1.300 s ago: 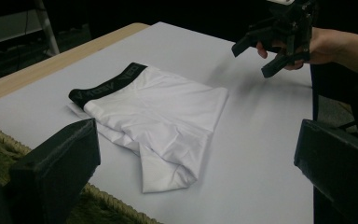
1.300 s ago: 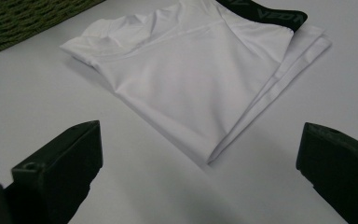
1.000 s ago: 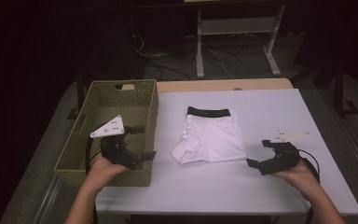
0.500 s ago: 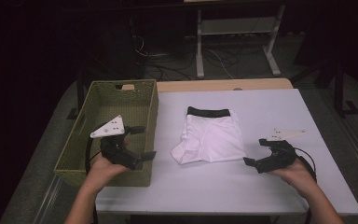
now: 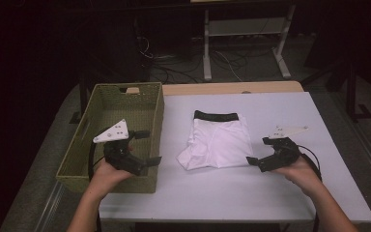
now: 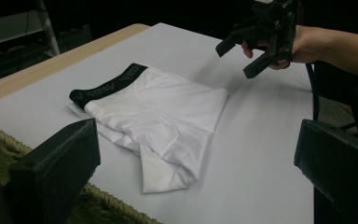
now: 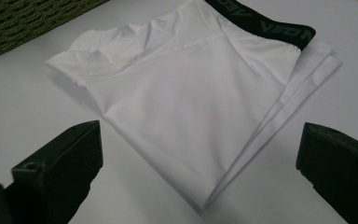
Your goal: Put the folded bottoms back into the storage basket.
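Folded white briefs [image 5: 220, 141] w/ a black waistband [image 5: 216, 116] lie mid-table [image 5: 280, 193], waistband toward the far edge, a loose corner sticking out at the near-left. Nothing touches them.

Left gripper [image 5: 145, 146] – held over the near part of the basket [image 5: 72, 159], which sits at the table's left end. Jaws spread wide, nothing between them; they point right, toward the briefs. In the left gripper view the briefs [image 6: 158, 119] lie beyond the basket rim [image 6: 98, 196], and the right gripper [image 6: 256, 49] shows farther off, above the table.

Right gripper [image 5: 258, 152] – just beside the briefs' right edge, near but apart from the cloth. Jaws released, wide apart, empty. In the right gripper view the briefs [image 7: 191, 102] lie close ahead between the two jaws, folded edges stacked at the right side, waistband [image 7: 265, 23] at the top; a strip of basket [image 7: 23, 23] at upper left.
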The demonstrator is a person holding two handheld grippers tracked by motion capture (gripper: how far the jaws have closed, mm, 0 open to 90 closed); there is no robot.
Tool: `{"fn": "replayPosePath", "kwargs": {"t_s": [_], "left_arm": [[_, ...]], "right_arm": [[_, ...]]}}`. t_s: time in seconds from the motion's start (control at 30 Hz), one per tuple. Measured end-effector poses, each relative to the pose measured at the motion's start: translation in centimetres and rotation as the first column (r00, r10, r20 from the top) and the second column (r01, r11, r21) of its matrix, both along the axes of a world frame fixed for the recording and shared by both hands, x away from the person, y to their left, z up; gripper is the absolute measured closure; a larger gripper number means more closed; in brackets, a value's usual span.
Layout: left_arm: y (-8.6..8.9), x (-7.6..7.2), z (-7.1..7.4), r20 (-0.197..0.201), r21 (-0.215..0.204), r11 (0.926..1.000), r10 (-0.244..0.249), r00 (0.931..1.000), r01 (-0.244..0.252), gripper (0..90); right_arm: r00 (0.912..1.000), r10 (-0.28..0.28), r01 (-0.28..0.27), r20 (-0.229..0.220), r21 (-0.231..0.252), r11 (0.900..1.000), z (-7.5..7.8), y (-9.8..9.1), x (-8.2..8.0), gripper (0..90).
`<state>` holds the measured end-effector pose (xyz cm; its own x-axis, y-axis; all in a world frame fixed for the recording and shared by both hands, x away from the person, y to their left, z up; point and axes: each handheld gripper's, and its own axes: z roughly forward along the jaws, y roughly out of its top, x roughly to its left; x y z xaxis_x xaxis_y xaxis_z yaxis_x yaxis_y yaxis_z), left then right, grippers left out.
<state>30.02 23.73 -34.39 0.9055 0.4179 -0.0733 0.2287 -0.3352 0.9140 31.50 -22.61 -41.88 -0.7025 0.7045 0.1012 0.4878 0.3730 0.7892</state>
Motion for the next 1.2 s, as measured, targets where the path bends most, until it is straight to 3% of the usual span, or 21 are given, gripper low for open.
{"fn": "replayPosePath", "kwargs": {"t_s": [0.2, 0.33, 0.63, 0.93, 1.07, 1.2], "left_arm": [[0.0, 0.0, 0.0, -0.003, -0.001, 1.0, 0.001, 1.0, -0.001, 0.1], [0.0, 0.0, 0.0, -0.001, 0.001, 1.0, 0.002, 1.0, -0.002, 0.1], [0.0, 0.0, 0.0, -0.002, 0.001, 1.0, 0.002, 1.0, -0.002, 0.2], [0.0, 0.0, 0.0, 0.0, 0.001, 1.0, 0.0, 1.0, 0.0, 0.2], [0.0, 0.0, 0.0, -0.002, 0.002, 1.0, 0.003, 1.0, -0.003, 0.2], [0.0, 0.0, 0.0, 0.002, 0.002, 1.0, 0.001, 1.0, -0.001, 0.3]], "right_arm": [[1.0, 0.007, -0.007, 0.005, 0.006, 1.0, 0.1, 0.6, 0.8, 1.1], [0.9999, 0.004, -0.005, 0.015, 0.028, 0.9996, -0.3, 0.7, 0.9, 6.2], [0.9998, -0.019, 0.019, -0.007, -0.031, 0.9993, -1.2, 1.2, 1.1, 15.2], [0.9983, -0.028, 0.026, -0.051, -0.042, 0.9988, -2.2, 0.8, 1.1, 23.2], [0.9974, -0.018, 0.013, -0.071, -0.074, 0.9972, -2.8, 0.7, 0.9, 26.5], [0.9972, -0.011, 0.006, -0.074, -0.066, 0.9978, -3.3, 0.6, 0.7, 29.3]]}}
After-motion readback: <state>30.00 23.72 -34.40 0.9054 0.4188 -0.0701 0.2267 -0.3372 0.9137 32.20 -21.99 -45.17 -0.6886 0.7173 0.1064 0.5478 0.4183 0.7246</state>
